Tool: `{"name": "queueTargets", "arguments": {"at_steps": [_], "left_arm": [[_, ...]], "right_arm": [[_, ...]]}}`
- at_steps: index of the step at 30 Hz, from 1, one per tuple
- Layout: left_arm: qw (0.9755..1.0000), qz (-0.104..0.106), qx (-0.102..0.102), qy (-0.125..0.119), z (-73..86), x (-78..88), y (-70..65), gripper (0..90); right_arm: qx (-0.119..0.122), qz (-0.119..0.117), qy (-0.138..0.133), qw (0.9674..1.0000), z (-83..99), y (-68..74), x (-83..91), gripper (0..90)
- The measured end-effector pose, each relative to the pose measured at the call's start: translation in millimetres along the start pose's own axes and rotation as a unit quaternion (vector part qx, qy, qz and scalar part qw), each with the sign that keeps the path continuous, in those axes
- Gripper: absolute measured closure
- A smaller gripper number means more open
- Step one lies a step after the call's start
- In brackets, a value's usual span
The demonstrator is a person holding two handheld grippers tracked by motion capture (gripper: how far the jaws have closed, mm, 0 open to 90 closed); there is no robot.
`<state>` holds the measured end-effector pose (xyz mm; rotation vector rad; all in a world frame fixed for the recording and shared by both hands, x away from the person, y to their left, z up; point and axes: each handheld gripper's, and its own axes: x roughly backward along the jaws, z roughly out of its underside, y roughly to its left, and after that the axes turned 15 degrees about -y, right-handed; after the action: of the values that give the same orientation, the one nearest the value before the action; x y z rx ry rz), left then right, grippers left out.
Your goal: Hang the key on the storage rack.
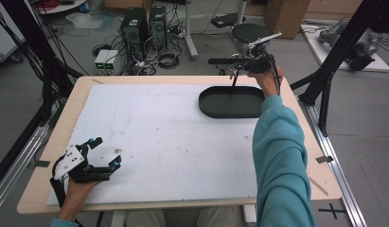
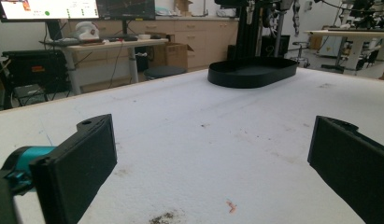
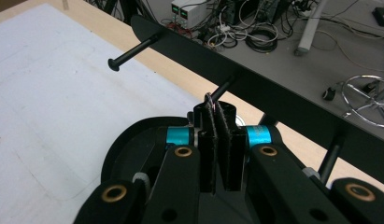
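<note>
The right tongs [image 1: 258, 63] are reaching over the far right of the worktop [image 1: 55, 187], their jaws pressed nearly together on what is looking like one thin leg of a flat black rack [image 3: 255, 88] with several slim pegs; the right gripper view is too close and dark to be sure exactly what is being pinched, though something thin is sitting between the pads. The rack is hanging above the far rim of the black oval tray [image 1: 230, 101], which is lying on the white foam sheet [image 1: 159, 137] near the worktop's far right corner. The left tongs [image 1: 103, 153] are resting low at the near left, jaws spread wide and holding nothing, well apart from the tray. The main risk is coming from the grip itself: a narrow peg caught between flat pads is giving little purchase, so the long rack could be swinging or twisting about that single point and slipping out. If it is tilting as it comes down, a peg could be catching the tray's rim and shoving the light tray along the foam or toward the worktop's edge. With the other hand so far away, nothing is steadying the tray.
</note>
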<state>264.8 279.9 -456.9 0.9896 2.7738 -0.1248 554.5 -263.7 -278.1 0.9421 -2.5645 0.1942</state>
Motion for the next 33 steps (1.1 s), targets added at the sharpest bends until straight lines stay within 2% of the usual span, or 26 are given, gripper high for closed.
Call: {"name": "queueTargets", "arguments": {"at_steps": [17,21,22,24,25,27,28,29,30,31,32,33], "left_arm": [[1.0,0.0,0.001,0.001,0.0,-0.3,0.1,1.7],[1.0,0.0,0.002,0.001,0.0,-0.3,0.1,1.7],[1.0,0.0,0.002,0.001,0.0,-0.3,0.0,1.7],[1.0,-0.001,0.001,0.001,0.0,-0.3,0.1,1.7],[1.0,-0.001,0.001,0.001,0.0,-0.3,0.1,1.7],[1.0,-0.001,0.001,0.002,0.0,-0.2,0.4,1.7],[1.0,-0.001,0.001,0.001,0.1,-0.3,0.4,1.7],[1.0,-0.001,0.001,0.001,0.1,-0.3,0.5,1.7],[1.0,-0.001,0.001,0.001,0.1,-0.4,0.3,1.7],[1.0,-0.001,0.0,0.002,0.0,-0.4,0.1,1.7],[1.0,0.0,-0.001,0.002,0.0,-0.4,0.1,1.7],[1.0,0.0,0.0,0.002,0.0,-0.4,0.1,1.7]], "right_arm": [[-0.008,-0.004,-0.009,0.9999,2.7,-4.0,3.6,85.7],[-0.013,-0.007,-0.016,0.9998,3.2,-2.8,6.9,80.2],[-0.013,-0.005,-0.019,0.9997,3.3,-2.4,8.4,77.5],[-0.018,0.002,-0.036,0.9992,4.2,0.3,13.8,63.8],[-0.022,0.004,-0.048,0.9986,4.7,1.9,17.3,53.5],[-0.031,0.005,-0.057,0.9979,4.3,6.3,23.3,22.7],[-0.025,0.02,-0.056,0.9979,3.0,12.0,27.2,8.7],[-0.02,0.038,-0.053,0.9977,1.6,18.8,30.9,0.9],[-0.015,0.044,-0.052,0.9975,0.5,23.6,34.5,0.4],[-0.011,0.039,-0.054,0.9977,-1.2,29.4,39.8,0.5],[-0.007,0.024,-0.071,0.9972,-1.3,35.1,46.2,0.4],[-0.004,0.006,-0.102,0.9948,0.5,42.3,54.7,0.5]]}}
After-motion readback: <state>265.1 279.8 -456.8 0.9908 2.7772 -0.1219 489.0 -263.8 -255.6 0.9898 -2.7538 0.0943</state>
